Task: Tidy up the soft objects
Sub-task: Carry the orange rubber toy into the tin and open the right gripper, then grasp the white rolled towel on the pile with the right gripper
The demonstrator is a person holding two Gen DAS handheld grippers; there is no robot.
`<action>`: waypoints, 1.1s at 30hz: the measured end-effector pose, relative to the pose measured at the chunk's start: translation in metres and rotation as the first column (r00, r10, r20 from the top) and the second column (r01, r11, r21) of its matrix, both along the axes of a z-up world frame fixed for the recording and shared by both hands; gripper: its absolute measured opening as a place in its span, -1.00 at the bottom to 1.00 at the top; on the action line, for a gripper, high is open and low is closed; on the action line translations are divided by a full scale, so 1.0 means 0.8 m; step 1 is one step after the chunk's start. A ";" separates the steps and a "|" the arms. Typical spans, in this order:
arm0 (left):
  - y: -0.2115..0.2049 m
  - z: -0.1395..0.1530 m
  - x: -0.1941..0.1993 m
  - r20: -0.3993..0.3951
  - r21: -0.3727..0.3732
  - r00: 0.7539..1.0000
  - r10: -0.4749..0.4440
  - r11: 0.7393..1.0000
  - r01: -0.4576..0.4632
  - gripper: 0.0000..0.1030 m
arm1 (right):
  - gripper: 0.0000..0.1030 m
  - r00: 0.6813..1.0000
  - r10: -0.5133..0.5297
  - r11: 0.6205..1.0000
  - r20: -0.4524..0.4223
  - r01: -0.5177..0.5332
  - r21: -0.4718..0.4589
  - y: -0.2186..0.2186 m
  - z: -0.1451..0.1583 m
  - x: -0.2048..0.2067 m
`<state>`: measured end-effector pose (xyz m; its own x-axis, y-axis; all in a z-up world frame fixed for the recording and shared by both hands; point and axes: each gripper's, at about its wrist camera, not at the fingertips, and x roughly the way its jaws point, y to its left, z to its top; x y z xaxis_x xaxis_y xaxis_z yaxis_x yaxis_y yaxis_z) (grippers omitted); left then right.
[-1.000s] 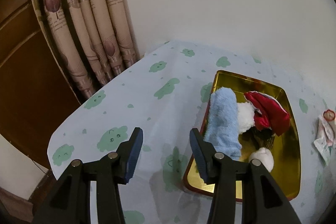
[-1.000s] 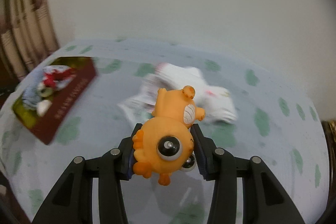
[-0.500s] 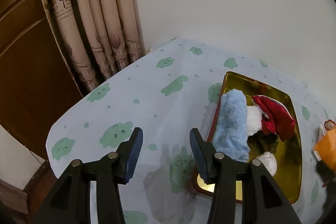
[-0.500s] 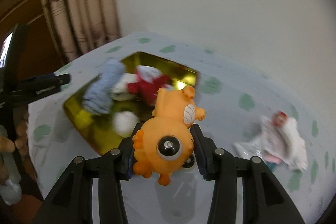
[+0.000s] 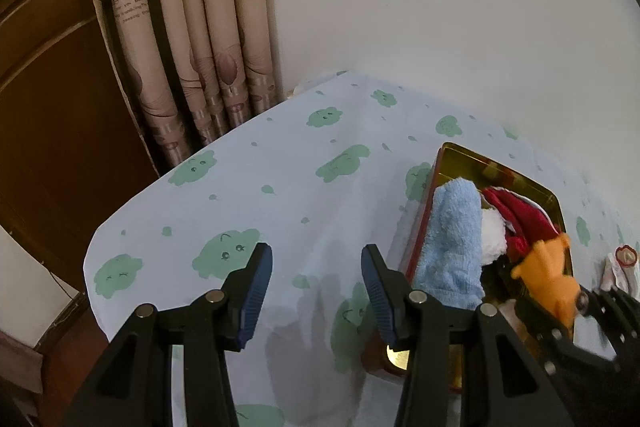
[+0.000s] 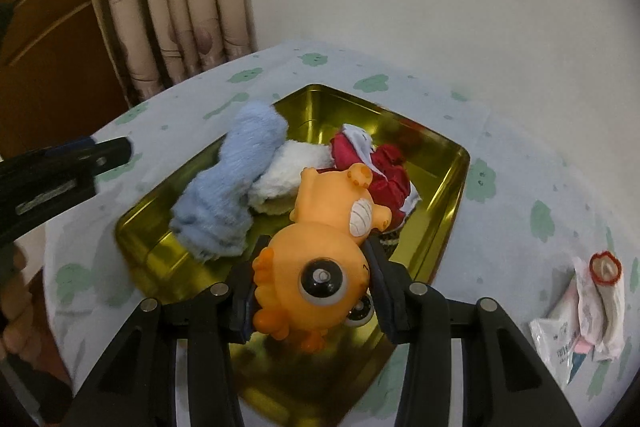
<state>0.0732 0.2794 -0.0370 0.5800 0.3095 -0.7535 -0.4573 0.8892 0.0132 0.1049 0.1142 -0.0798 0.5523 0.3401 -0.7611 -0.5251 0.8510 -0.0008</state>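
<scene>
Towel (image 6: 232, 183) in tray (image 6: 452, 211), left side

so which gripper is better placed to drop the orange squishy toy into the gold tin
Right. The right gripper already holds the orange big-eyed rubber toy above the gold metal tin, beside the blue fluffy towel. The left gripper is open, empty, over the tablecloth beside the tin.

The right gripper (image 6: 310, 291) angles downward, its blue pads clamped on either side of an orange toy's head. The left gripper (image 5: 317, 291) also tilts downward, jaws apart with nothing between them.
</scene>
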 end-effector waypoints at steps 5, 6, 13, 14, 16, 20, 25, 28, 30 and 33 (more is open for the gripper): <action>-0.001 -0.003 0.002 -0.007 0.000 1.000 -0.006 1.000 0.006 -0.08 | -0.18 1.000 -0.022 1.000 -0.005 0.022 -0.019 0.007 -0.012 0.017; -0.001 -0.003 0.003 -0.011 -0.001 1.000 -0.007 1.000 0.007 -0.08 | -0.17 1.000 -0.023 1.000 -0.010 0.022 -0.020 0.008 -0.014 0.020; 0.001 -0.005 0.004 -0.011 -0.010 1.000 -0.002 1.000 0.002 -0.08 | 0.10 0.999 -0.005 1.000 -0.033 0.005 0.007 0.005 -0.014 0.015; 0.001 -0.005 0.004 -0.013 -0.012 1.000 -0.002 1.000 0.002 -0.08 | 0.18 1.000 -0.002 1.000 -0.028 0.003 0.012 0.004 -0.011 0.013; 0.001 -0.006 0.005 -0.016 -0.014 1.000 -0.003 1.000 0.003 -0.08 | 0.33 1.000 -0.006 1.000 -0.005 0.006 0.014 0.000 -0.004 0.007; 0.000 -0.005 0.005 -0.012 -0.008 1.000 -0.005 1.000 0.005 -0.08 | 0.33 1.000 -0.010 0.999 0.007 0.010 0.040 -0.015 0.012 -0.005; -0.004 -0.005 0.005 -0.016 0.002 1.000 -0.011 1.000 0.011 -0.08 | 0.33 0.999 -0.043 0.996 0.021 0.041 0.075 -0.049 0.030 -0.022; -0.007 -0.004 0.004 -0.015 0.015 1.000 -0.011 1.000 0.011 -0.08 | 0.33 0.996 -0.080 0.993 0.026 0.077 0.086 -0.080 0.039 -0.028; -0.008 -0.003 0.003 -0.014 0.019 1.000 -0.011 1.000 0.012 -0.08 | 0.33 0.993 -0.113 0.990 0.036 0.109 0.087 -0.103 0.044 -0.029; -0.010 -0.002 0.002 -0.013 0.027 1.000 -0.011 1.000 0.011 -0.08 | 0.33 0.983 -0.178 0.981 0.048 0.174 0.085 -0.148 0.050 -0.028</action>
<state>0.0747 0.2712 -0.0385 0.5743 0.3237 -0.7519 -0.4470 0.8935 0.0433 0.0826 -0.0041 -0.0399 0.6496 0.2927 -0.7017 -0.3682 0.9286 0.0464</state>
